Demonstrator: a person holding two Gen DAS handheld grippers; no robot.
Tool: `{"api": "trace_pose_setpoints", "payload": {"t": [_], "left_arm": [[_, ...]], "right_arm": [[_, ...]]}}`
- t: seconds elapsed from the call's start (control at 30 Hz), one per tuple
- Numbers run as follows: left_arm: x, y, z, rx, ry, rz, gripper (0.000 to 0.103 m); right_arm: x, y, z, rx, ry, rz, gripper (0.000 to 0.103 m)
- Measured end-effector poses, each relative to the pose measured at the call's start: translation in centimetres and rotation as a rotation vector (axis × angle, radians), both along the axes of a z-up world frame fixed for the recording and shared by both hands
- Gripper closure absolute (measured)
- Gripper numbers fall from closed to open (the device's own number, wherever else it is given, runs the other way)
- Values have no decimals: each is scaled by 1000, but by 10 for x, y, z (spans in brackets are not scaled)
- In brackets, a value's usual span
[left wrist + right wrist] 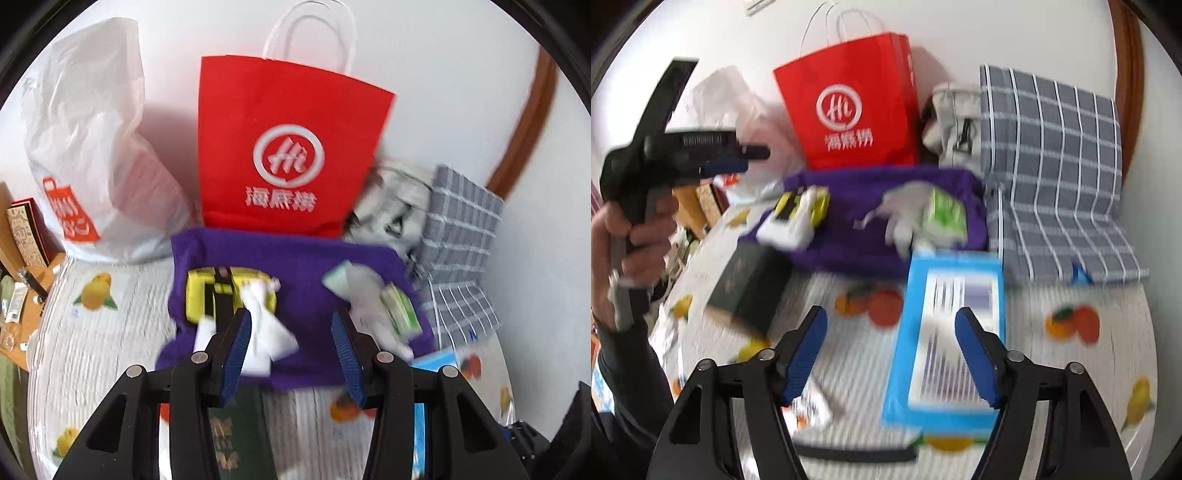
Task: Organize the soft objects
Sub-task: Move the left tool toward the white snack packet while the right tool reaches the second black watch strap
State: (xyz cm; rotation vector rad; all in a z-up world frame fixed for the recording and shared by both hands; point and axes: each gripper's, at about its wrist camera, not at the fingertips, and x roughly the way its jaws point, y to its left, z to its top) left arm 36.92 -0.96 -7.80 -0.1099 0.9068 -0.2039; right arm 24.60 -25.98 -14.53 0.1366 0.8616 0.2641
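Observation:
A purple cloth [306, 266] [864, 199] lies on the table in front of a red paper bag [284, 155] [849, 103]. On it sit a yellow tissue pack [207, 291] [798, 210] with white tissue [266, 332] and a green pack with a white glove [384, 306] [923, 214]. A folded grey checked cloth [461, 236] [1052, 166] lies at the right. My left gripper [291, 332] [738, 158] is open and empty above the purple cloth's near edge. My right gripper [890, 332] is open and empty over the table.
A white plastic bag [92, 147] stands left of the red bag. A blue box [949, 332] and a dark green box [750, 291] lie on the fruit-print tablecloth [1089, 369]. A grey-white bundle [953, 118] sits behind the checked cloth.

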Motion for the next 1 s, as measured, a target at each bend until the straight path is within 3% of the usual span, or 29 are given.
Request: {"api": "trace_pose_setpoints", "payload": {"t": [0.17,0.53,0.67,1.0], "left_arm": [[-46,2,-9,19,21,-27,60],[-134,37,-43,7,65,-2,60],[-154,49,-61,-45,99,3,60],[-175,72,-87,-108,147,6,60]], "right_arm": [[-38,7,-28,38,103,4,49],[-86,19,-94,152,317,-66,51],[-87,32,-94,129,275,-97,36],[-70,56,-94,-41,192,-222,35]]}}
